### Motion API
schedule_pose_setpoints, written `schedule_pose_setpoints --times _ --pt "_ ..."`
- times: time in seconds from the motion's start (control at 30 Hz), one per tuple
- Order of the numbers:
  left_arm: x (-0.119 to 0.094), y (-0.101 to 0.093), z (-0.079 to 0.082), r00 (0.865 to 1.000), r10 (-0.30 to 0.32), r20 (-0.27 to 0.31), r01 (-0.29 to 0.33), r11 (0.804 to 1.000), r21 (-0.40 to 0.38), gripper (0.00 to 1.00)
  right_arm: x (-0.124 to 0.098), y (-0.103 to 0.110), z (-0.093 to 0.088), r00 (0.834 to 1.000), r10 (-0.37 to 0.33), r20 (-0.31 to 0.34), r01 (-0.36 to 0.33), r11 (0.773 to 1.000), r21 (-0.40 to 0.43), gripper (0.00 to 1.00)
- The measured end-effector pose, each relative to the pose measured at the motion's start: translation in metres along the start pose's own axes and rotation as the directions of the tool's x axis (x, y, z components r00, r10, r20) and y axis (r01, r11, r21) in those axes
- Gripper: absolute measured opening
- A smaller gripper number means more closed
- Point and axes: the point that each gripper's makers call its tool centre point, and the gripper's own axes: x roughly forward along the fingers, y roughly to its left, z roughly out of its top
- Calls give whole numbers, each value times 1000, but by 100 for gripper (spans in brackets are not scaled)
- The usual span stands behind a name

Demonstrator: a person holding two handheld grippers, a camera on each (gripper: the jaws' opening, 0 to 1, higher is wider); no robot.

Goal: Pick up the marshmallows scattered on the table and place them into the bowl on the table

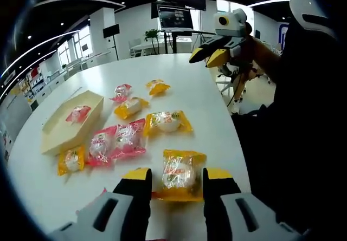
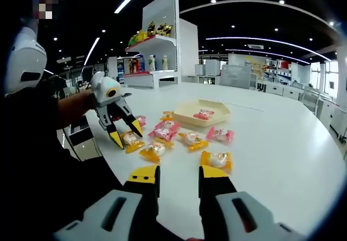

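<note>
1. Left gripper view: nearest the camera, the left gripper [image 1: 177, 176] has its yellow-tipped jaws spread on either side of an orange-wrapped marshmallow [image 1: 179, 173] lying on the white table [image 1: 217, 122]; whether the jaws touch the wrapper, I cannot tell.
2. Farther left sits the shallow cream bowl [image 1: 73, 123], holding one pink-wrapped sweet [image 1: 78, 114].
3. More pink and orange packets lie scattered between the bowl and the near marshmallow.
4. At the far right the right gripper [image 1: 210, 56] hangs above the table edge, jaws parted, nothing between them.
5. Right gripper view: nearest are its own jaws, apart and empty, over bare table.
6. Beyond lie the scattered packets; the bowl stands behind them with a pink sweet inside.
7. On the left, the left gripper points down over an orange packet [image 2: 130, 140], jaws wide.
</note>
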Motion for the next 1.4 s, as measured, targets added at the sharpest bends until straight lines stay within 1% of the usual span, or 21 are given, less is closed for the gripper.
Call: schedule_pose_setpoints --times 0.23,0.4,0.53,0.73,1.07,1.4 --pt "2 -3 2 1000 -6 8 6 1000 1 32 0 -1 -2 1000 -4 -1 4 1000 7 29" --pt "2 -4 2 1000 -6 10 6 1000 2 30 0 -1 -2 1000 -5 0 5 1000 9 28" --pt "2 -3 4 1000 -4 22 4 1000 -11 27 0 0 -3 1000 -5 -1 5 1000 10 28" --pt "1 -1 3 1000 -8 27 8 1000 -14 26 -1 0 -2 1000 -8 1 8 1000 11 28" --pt "0 2 7 999 8 42 -7 1000 -19 24 -3 0 -3 1000 -11 2 11 1000 14 28" --pt "-3 5 9 999 7 54 -5 999 -37 24 -3 1 -4 1000 -6 0 6 1000 15 28"
